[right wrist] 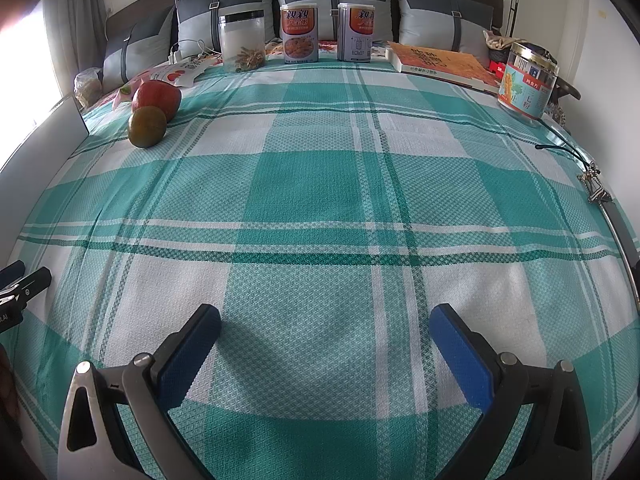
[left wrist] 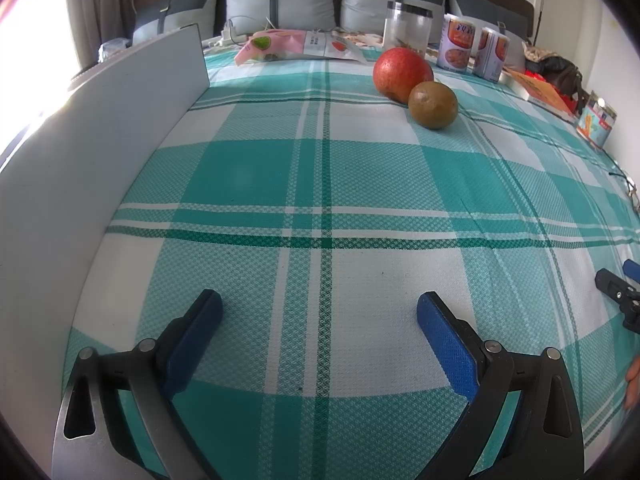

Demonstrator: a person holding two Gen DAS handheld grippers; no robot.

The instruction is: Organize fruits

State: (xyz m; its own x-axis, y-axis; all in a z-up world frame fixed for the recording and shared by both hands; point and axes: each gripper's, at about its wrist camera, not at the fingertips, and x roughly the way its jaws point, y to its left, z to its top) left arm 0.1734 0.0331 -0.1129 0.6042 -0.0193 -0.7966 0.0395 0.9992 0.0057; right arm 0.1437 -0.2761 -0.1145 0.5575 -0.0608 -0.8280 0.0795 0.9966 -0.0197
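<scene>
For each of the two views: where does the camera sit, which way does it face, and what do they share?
Left wrist: sits behind the open left gripper, low over the bed, facing the headboard; right gripper tip at the right edge.
Right wrist: behind the open right gripper, same heading; left gripper tip at the left edge.
Shared: red fruit touching the green fruit, clear jar, two cans.

A round red fruit (left wrist: 402,73) with a speckled, slightly orange skin lies on the teal-and-white plaid bed cover, far from the cameras. A smaller round fruit (left wrist: 433,105), greenish-brown with a dull matte skin, lies in front of it and touches it. In the right wrist view the pair appears far left, red fruit (right wrist: 157,98) behind the greenish-brown one (right wrist: 147,126).
</scene>
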